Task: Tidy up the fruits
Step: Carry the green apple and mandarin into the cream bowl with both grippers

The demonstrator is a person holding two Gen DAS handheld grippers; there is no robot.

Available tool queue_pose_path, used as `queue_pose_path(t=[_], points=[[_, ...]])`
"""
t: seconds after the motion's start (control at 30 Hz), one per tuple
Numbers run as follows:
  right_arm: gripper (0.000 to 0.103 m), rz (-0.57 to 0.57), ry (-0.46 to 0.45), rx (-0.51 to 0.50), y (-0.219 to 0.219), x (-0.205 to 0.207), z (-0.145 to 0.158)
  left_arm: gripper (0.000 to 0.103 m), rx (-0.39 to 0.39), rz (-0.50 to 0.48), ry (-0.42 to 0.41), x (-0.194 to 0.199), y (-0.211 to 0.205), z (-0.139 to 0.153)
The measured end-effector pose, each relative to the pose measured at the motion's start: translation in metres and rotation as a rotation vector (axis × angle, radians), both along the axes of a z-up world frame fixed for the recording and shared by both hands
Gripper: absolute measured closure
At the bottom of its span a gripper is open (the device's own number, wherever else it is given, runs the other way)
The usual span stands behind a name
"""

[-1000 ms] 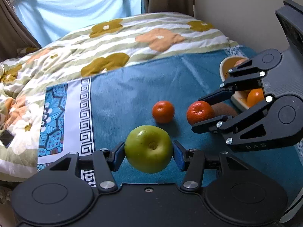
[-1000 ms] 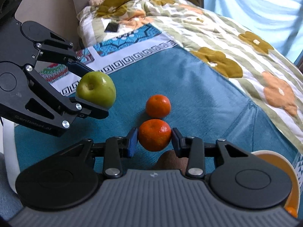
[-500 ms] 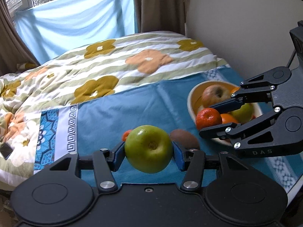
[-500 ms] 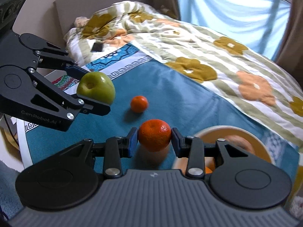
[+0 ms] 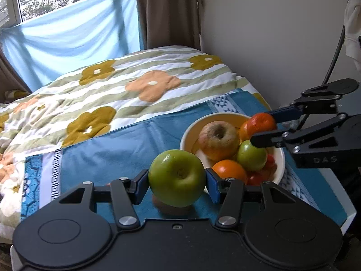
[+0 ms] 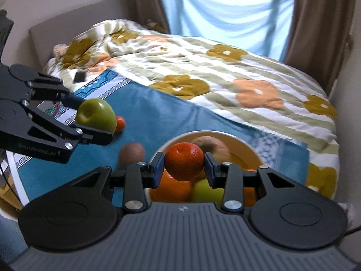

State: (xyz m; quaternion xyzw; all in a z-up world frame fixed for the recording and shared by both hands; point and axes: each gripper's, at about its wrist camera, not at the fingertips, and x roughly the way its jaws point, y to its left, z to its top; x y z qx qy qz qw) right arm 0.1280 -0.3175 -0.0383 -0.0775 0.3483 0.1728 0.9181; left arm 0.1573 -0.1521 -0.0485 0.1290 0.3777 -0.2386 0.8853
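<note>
Over the round yellow bowl [image 5: 188, 133] near the bed's wall-side edge, the right gripper [image 6: 183, 166] is pinching one bumpy tangerine [image 6: 184, 160]. Beside the bowl, the left gripper [image 5: 177, 183] is squeezing one smooth green apple [image 5: 177, 177]. One tangerine [image 6: 120, 123] and one brown kiwi [image 6: 132, 153] are lying on the soft blue cloth [image 5: 108, 144], which is covering a flowery quilt [image 5: 135, 85].
</note>
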Motion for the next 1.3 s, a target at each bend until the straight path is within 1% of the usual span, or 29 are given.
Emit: queue_pose_path(t=[0.2, 0.37, 0.6, 0.77, 0.8, 0.83, 0.87, 0.9, 0.93, 1.07, 1.3], points=[[0.05, -0.054, -0.018, 0.008, -0.029, 0.001, 0.005, 0.046, 0.01, -0.016, 0.01, 0.015, -0.026, -0.009], [0.05, -0.083, -0.019, 0.023, -0.046, 0.005, 0.002, 0.046, 0.015, -0.004, 0.027, 0.029, -0.042, -0.021], [0.05, -0.091, -0.004, 0.042, -0.059, 0.016, -0.01, 0.046, -0.003, 0.043, 0.085, 0.052, -0.05, -0.046], [0.05, -0.104, 0.004, 0.06, -0.067, 0.023, -0.018, 0.046, 0.003, 0.062, 0.09, 0.056, -0.055, -0.055], [0.05, -0.104, 0.005, 0.062, -0.067, 0.025, -0.019, 0.044, 0.002, 0.063, 0.09, 0.057, -0.056, -0.055], [0.05, -0.103, 0.007, 0.064, -0.068, 0.026, -0.02, 0.04, -0.006, 0.063, 0.078, 0.055, -0.056, -0.053], [0.05, -0.102, 0.007, 0.063, -0.068, 0.026, -0.02, 0.023, -0.015, 0.061, 0.063, 0.054, -0.055, -0.05], [0.05, -0.1, 0.008, 0.064, -0.068, 0.028, -0.021, 0.012, -0.024, 0.061, 0.045, 0.053, -0.055, -0.047], [0.05, -0.099, 0.009, 0.065, -0.068, 0.029, -0.022, 0.01, -0.029, 0.063, 0.028, 0.051, -0.055, -0.043], [0.05, -0.098, 0.014, 0.07, -0.069, 0.033, -0.024, 0.009, -0.036, 0.082, 0.002, 0.05, -0.051, -0.031], [0.05, -0.08, 0.016, 0.073, -0.067, 0.046, -0.028, 0.009, -0.051, 0.149, 0.012, 0.046, -0.037, -0.023]])
